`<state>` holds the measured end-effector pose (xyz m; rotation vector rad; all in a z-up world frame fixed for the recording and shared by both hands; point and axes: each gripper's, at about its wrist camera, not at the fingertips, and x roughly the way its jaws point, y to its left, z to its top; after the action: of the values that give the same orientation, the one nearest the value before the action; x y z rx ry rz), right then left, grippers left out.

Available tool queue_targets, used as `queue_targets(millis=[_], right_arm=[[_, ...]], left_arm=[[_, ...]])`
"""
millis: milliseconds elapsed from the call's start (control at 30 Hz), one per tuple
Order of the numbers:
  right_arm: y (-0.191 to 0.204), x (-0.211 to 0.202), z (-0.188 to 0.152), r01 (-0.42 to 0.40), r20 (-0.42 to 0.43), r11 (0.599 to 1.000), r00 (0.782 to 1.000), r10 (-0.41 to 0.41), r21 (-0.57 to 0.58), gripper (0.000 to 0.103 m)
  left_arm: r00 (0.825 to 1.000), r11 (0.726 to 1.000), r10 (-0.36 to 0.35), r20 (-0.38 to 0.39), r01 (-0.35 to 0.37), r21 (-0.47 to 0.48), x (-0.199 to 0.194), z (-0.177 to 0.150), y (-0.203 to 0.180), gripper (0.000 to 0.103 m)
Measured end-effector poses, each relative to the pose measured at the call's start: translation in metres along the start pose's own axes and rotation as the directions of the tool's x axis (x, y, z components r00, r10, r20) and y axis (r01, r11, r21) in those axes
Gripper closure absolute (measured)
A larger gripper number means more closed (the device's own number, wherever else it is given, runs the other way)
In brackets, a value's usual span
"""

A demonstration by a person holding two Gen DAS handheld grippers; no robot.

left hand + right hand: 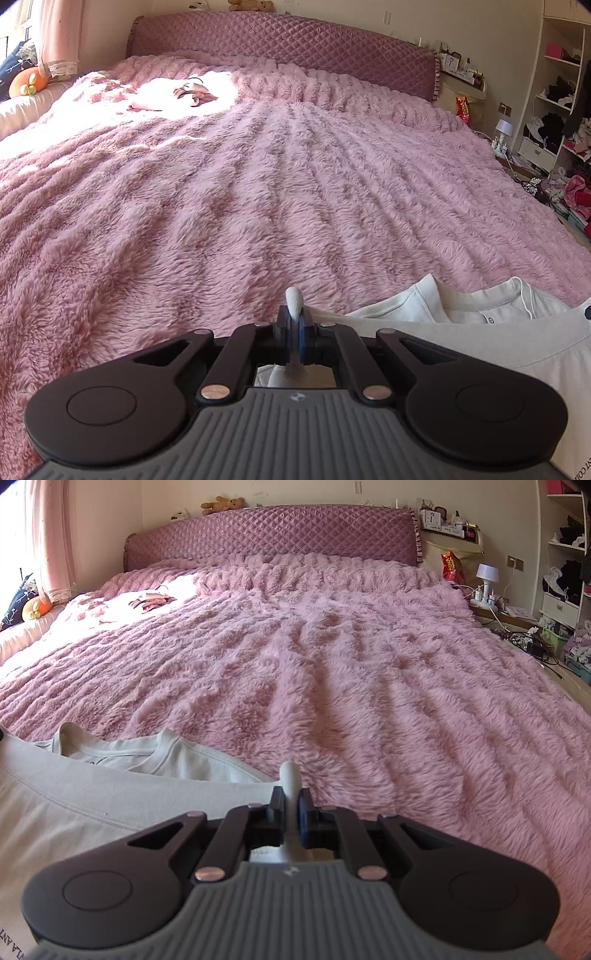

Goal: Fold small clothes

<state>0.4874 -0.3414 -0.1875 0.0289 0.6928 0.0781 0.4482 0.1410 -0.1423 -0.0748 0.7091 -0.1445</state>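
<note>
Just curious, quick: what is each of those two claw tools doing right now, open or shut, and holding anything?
Left gripper: shut, pinching a fold of the white shirt.
Right gripper: shut, pinching the same shirt's other side.

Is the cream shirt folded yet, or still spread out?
Still spread: the cream shirt lies across the pink blanket, neckline open, an edge pinched by each of the left gripper and right gripper.

Shirt (480,343) cut off by right and bottom edges, its print (13,945) only part-readable; gripper bodies hide cloth beneath. Shelf clutter (565,122) too small to ID.
</note>
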Motion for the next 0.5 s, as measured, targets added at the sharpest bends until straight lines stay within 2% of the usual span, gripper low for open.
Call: queue_targets(millis=[167,233,267,333,367,400,500], right_arm=[[0.007,0.021,-0.007,0.05,-0.039,0.998,0.998,-0.052,-0.032,0.101],[0.008,0.025,-0.009,0.065,-0.042,0.997,0.997,-0.067,-0.04,0.101],[0.008,0.025,-0.009,0.072,-0.044,0.996,0.996,-0.074,-0.043,0.097],[0.006,0.024,-0.008,0.09,-0.048,0.995,0.995,-0.092,-0.04,0.081],[0.004,0.018,-0.006,0.103,-0.035,0.994,0.994,-0.104,-0.027,0.064],[0.003,0.009,-0.004,0.104,-0.013,0.995,0.994,-0.104,-0.008,0.057],[0.001,-0.032,-0.003,0.039,0.05,0.999,0.998,-0.041,0.028,0.056]], left_arm=[[0.997,0.998,0.055,-0.057,-0.053,0.03,0.023,-0.012,0.0,0.096],[0.995,0.998,0.068,-0.075,-0.067,0.012,0.027,-0.014,0.003,0.084],[0.994,0.998,0.067,-0.081,-0.067,0.0,0.026,-0.014,0.006,0.082],[0.994,0.998,0.05,-0.094,-0.054,-0.033,0.02,-0.01,0.01,0.076],[0.995,0.998,0.038,-0.091,-0.042,-0.044,0.014,-0.008,0.012,0.075],[0.996,0.998,0.034,-0.078,-0.037,-0.043,0.006,-0.006,0.013,0.074],[1.0,1.0,0.017,-0.024,-0.017,-0.009,-0.035,-0.008,0.009,0.067]])
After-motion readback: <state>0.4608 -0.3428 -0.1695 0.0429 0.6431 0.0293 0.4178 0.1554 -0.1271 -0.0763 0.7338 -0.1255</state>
